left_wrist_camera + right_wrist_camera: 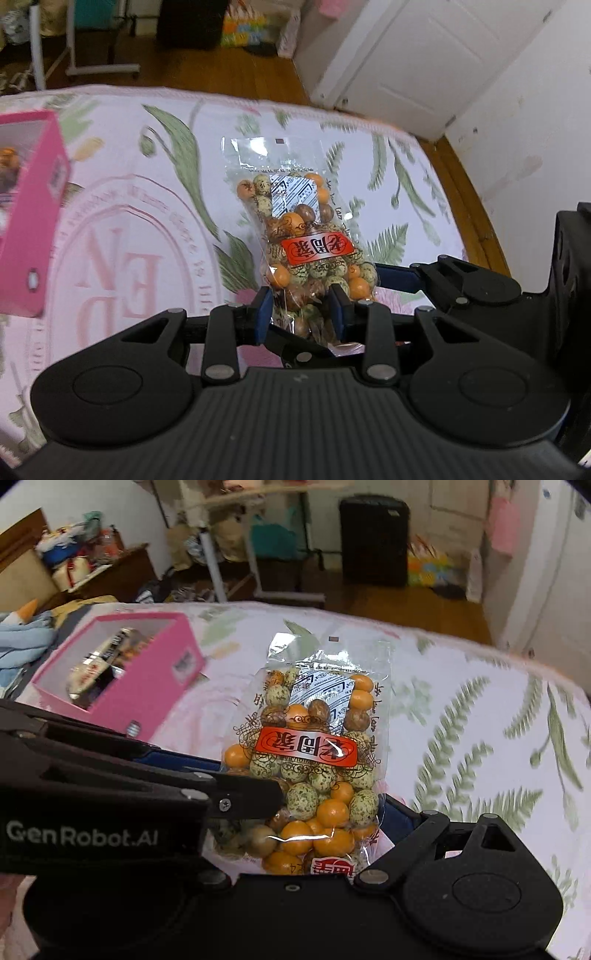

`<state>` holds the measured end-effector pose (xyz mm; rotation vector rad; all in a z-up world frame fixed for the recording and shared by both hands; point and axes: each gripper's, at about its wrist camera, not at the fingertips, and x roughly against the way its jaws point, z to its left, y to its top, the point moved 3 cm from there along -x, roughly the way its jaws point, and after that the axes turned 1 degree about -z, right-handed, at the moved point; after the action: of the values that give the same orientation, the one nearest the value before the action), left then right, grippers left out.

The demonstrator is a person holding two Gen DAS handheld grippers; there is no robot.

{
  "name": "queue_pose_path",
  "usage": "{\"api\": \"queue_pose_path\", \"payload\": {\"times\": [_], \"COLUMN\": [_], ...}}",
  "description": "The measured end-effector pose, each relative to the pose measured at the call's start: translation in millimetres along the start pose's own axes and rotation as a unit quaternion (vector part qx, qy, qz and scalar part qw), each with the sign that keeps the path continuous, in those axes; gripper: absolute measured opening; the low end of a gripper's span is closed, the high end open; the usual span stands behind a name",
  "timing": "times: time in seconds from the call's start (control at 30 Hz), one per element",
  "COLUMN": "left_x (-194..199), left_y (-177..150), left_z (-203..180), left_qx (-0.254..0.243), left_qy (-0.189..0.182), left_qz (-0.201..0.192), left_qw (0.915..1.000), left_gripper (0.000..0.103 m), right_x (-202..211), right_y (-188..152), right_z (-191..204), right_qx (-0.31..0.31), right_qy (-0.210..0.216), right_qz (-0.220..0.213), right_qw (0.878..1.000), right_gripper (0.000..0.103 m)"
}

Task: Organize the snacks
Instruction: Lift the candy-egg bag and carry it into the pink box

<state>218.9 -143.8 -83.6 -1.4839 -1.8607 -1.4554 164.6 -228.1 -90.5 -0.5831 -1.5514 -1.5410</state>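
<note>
Snack bag (299,236), pinched at its near end by both nearly closed grippers, left (301,314) and right (332,808), hangs over the bedspread (147,221); carry it level to the pink box (147,686) far left.

The words "GenRobot.AI" are showing in pale letters on the black body of the left claw (258,786), seen from the right wrist. The snack bag (314,760) caught in that claw is carrying a red label (306,751) with three black characters, sitting upside down and not clearly readable. A white packet (325,694) inside the bag is bearing blue print too small to read. On the bed cover (122,229), left of the claw, large pink letters "EN" are lying upside down inside a ring of blurred small print.
</note>
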Motion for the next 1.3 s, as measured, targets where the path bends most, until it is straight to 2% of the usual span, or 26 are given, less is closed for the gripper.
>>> {"api": "queue_pose_path", "payload": {"times": [0.23, 0.43, 0.67, 0.83, 0.97, 1.2, 1.3], "left_x": [62, 100, 133, 137, 136, 114, 104], "left_y": [4, 8, 17, 19, 20, 13, 12], "left_z": [37, 76, 130, 179, 222, 278, 291], "left_qx": [0.010, 0.044, 0.093, 0.119, 0.136, 0.183, 0.197], "left_qy": [0.012, 0.032, 0.089, 0.114, 0.118, 0.124, 0.116], "left_qz": [-0.066, -0.107, -0.161, -0.205, -0.207, -0.177, -0.162], "left_qw": [0.9977, 0.9927, 0.9785, 0.9648, 0.9618, 0.9589, 0.9600], "left_gripper": [0.030, 0.030, 0.030, 0.030, 0.030, 0.030, 0.030], "right_x": [10, 5, -23, -53, -82, -132, -144], "right_y": [32, 61, 97, 116, 127, 129, 132], "right_z": [58, 104, 161, 196, 217, 247, 246], "right_qx": [0.065, 0.104, 0.167, 0.231, 0.263, 0.368, 0.386], "right_qy": [0.006, 0.029, 0.079, 0.103, 0.128, 0.153, 0.170], "right_qz": [-0.038, -0.055, -0.076, -0.095, -0.090, -0.073, -0.057], "right_qw": [0.997, 0.993, 0.980, 0.963, 0.952, 0.914, 0.905], "right_gripper": [0.097, 0.097, 0.097, 0.097, 0.097, 0.097, 0.097]}}
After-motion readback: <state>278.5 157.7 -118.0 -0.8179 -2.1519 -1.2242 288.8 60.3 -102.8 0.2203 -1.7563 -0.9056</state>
